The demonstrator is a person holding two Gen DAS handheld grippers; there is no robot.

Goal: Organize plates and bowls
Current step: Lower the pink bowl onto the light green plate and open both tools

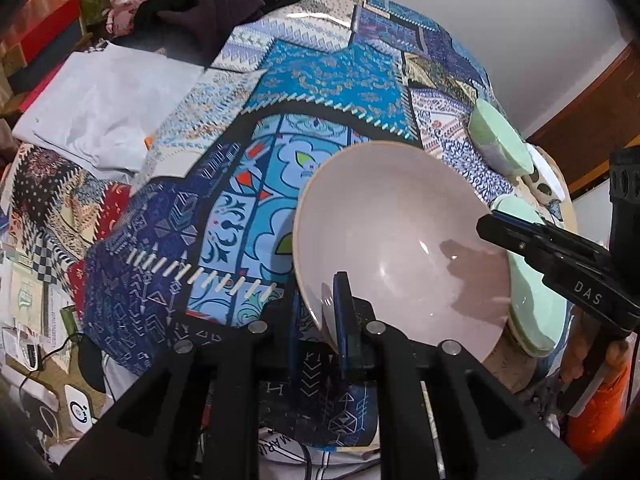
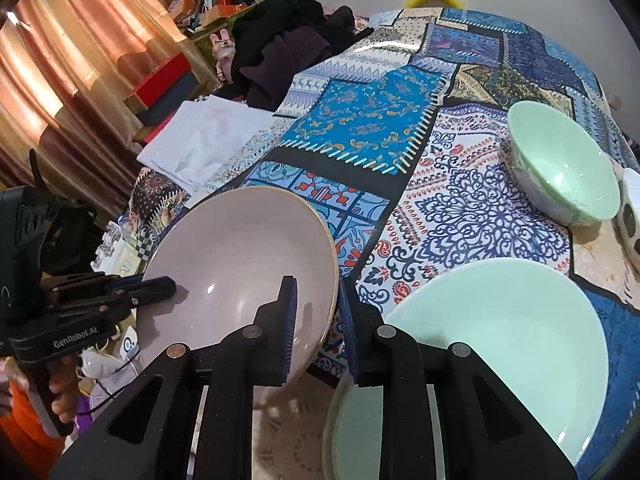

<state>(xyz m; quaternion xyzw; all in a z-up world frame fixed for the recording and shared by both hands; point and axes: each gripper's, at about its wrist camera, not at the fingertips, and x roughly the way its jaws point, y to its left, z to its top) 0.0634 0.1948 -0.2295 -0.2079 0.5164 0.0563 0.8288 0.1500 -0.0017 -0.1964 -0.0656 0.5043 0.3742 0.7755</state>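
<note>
The left gripper [image 1: 320, 312] pinches the near rim of a tilted pink bowl [image 1: 400, 240] over the patchwork cloth [image 1: 320, 76]; the right gripper [image 1: 494, 226] (black) meets the opposite rim, beside green dishes [image 1: 532, 304].

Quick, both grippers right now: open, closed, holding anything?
Left gripper: closed on the near rim of the pink bowl.
Right gripper: closed on the pink bowl's opposite rim, beside the green plate.
</note>
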